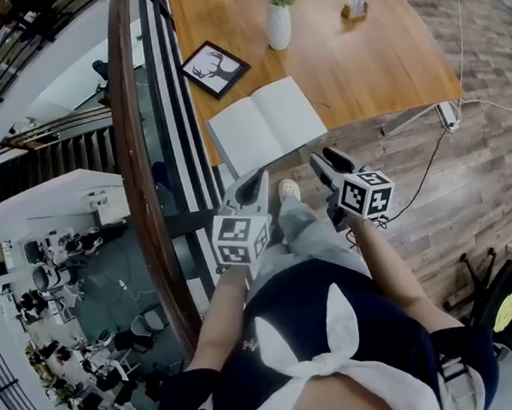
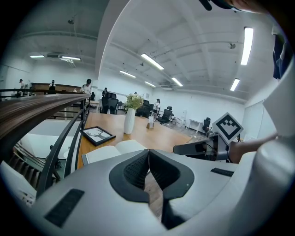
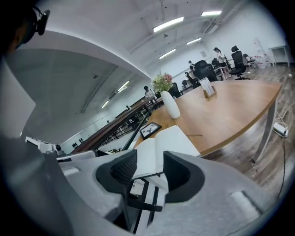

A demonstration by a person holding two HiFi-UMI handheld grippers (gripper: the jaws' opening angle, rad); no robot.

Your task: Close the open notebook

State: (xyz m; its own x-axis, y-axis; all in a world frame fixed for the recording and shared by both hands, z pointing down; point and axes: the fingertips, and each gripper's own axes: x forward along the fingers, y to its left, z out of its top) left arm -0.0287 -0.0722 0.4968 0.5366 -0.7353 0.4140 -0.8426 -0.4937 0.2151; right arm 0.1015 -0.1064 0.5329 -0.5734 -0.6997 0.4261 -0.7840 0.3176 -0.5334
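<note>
The open notebook [image 1: 266, 126] lies flat with blank white pages at the near corner of the wooden table [image 1: 385, 49]; it also shows in the left gripper view [image 2: 115, 150] and the right gripper view [image 3: 161, 147]. Both grippers hover short of the table edge, pointing at the notebook and not touching it. My left gripper [image 1: 258, 179] [image 2: 148, 154] is shut, pads together, nothing in it. My right gripper [image 1: 319, 158] [image 3: 150, 166] is open with a clear gap and holds nothing; its arm shows in the left gripper view [image 2: 193, 148].
A framed deer picture [image 1: 214, 68], a white vase with flowers [image 1: 278, 20] and a small card stand [image 1: 354, 4] sit farther back on the table. A wooden handrail with black bars [image 1: 138, 166] runs along the left. A power strip [image 1: 448, 116] lies on the floor.
</note>
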